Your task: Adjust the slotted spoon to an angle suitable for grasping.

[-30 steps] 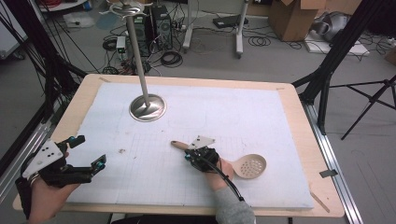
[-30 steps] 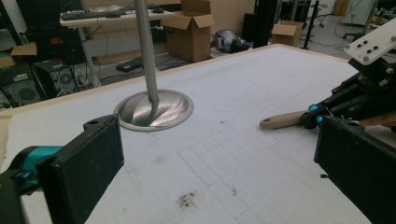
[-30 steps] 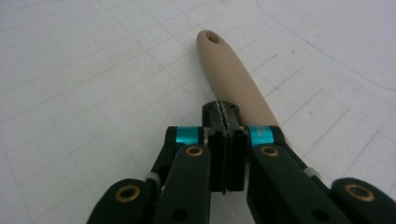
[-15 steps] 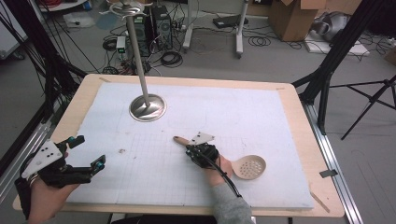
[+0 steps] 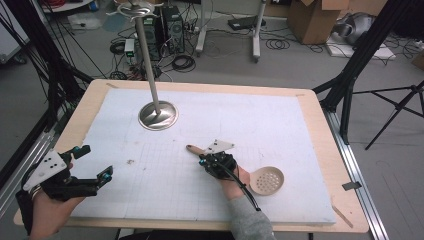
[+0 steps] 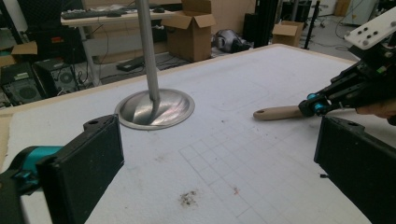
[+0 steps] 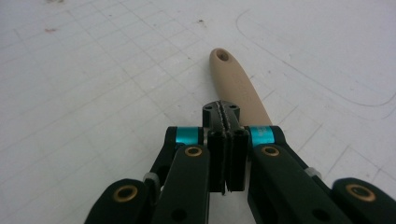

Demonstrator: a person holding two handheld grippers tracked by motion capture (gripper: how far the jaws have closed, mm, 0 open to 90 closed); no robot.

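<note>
A beige slotted spoon (image 5: 267,180) lies on the white foam mat (image 5: 250,120), its bowl at the near right and its handle (image 7: 233,84) pointing toward the mat's middle. My right gripper (image 5: 201,157) is shut, pads pressed together, with its tip (image 7: 225,112) low over the handle; no part of the handle is between the pads. The left gripper view shows that tip (image 6: 306,106) meeting the handle (image 6: 275,113). My left gripper (image 5: 97,161) stands open at the near left, with nothing between its jaws (image 6: 215,158).
A metal stand with a round base (image 5: 158,116) and an upright pole (image 5: 147,60) rises at the mat's far left (image 6: 156,109). A small dark smudge (image 5: 131,161) marks the mat. The wooden table edge (image 5: 325,145) frames the mat; cables and boxes lie on the floor beyond.
</note>
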